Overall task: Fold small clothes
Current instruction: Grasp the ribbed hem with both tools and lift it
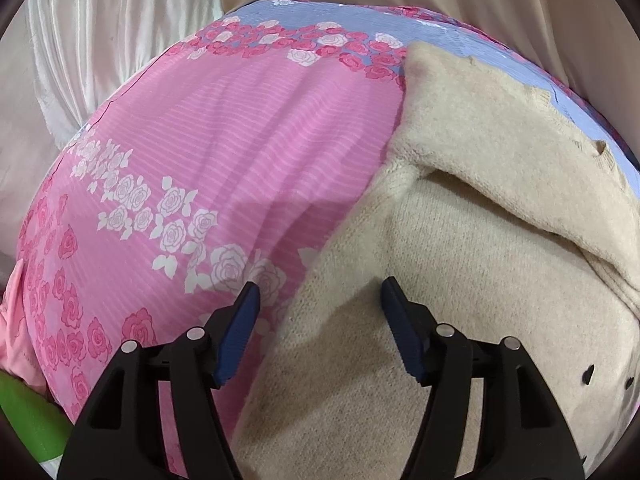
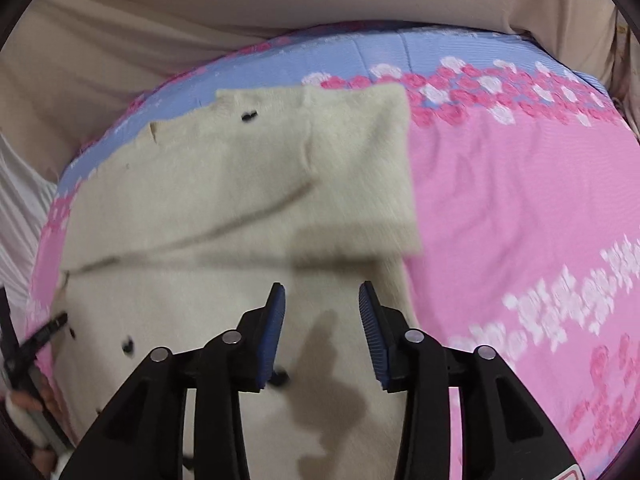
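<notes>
Left claw [image 1: 320,292]: jaws apart, nothing pinched between the blue pads; it hangs over the left edge of the cream knitted cardigan [image 1: 460,260], one pad above the bedspread, the other above the knit.
Right claw [image 2: 322,292]: jaws apart and empty, poised over the cardigan's body near its right edge; this view is smeared by motion.
Cardigan's place: spread on the pink rose-print bedspread [image 1: 240,140], toward the blue band at the bed's far side, dark buttons [image 2: 249,116] scattered along its front.
Fold state: a sleeve or side panel [image 2: 360,168] appears already laid across the body, so I judge the fold part done.
Key relation: the knit's long axis runs away from both claws toward the far edge; the near hem lies under and behind the pads. Each claw sits by its own side edge, so a lengthwise fold would likely need both to dip and pinch the near hem.
Nearer claw: neither clearly; the right sits further onto the fabric.
Counts: one cardigan, two claws, one bedspread; a pale draped curtain [image 1: 100,40] behind.
</notes>
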